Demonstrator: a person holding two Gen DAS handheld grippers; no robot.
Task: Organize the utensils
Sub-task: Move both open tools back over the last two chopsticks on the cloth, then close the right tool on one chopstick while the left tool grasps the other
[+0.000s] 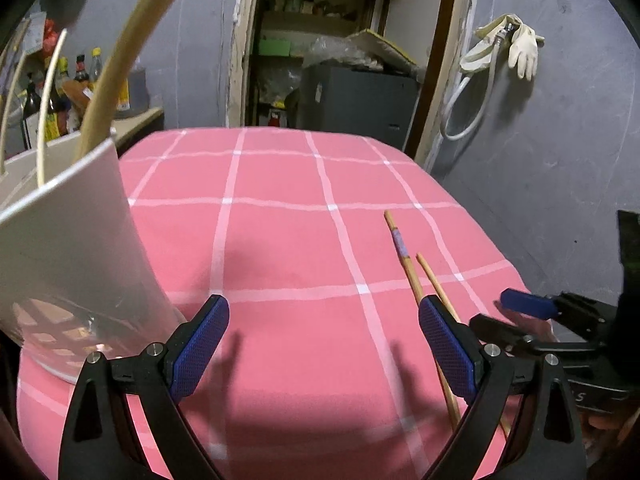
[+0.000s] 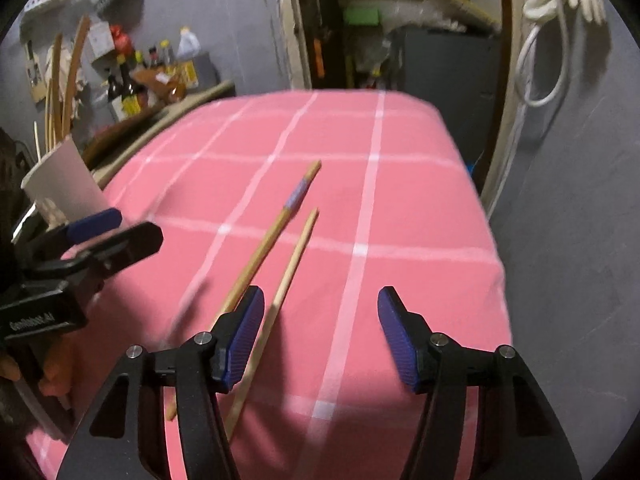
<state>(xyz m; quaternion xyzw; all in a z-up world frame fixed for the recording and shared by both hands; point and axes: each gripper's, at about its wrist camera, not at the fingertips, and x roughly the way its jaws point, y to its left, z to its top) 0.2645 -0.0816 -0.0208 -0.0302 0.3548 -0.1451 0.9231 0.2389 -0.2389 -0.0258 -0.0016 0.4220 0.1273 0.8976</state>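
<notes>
Two wooden chopsticks lie side by side on the pink checked tablecloth (image 1: 288, 240). The longer chopstick (image 2: 264, 246) has a purple band near its far end; the plain chopstick (image 2: 294, 260) lies to its right. Both also show in the left wrist view, the banded one (image 1: 404, 256) and the plain one (image 1: 434, 282). My right gripper (image 2: 320, 336) is open and empty, just above their near ends. My left gripper (image 1: 324, 344) is open and empty, left of the chopsticks. A white utensil holder (image 1: 76, 240) with several wooden utensils stands at the left, also seen in the right wrist view (image 2: 66, 182).
The right gripper (image 1: 532, 308) shows at the right edge of the left wrist view; the left gripper (image 2: 94, 240) shows at the left of the right wrist view. Bottles (image 2: 128, 88) stand on a counter behind. The table's right edge (image 2: 500, 264) drops beside a grey wall.
</notes>
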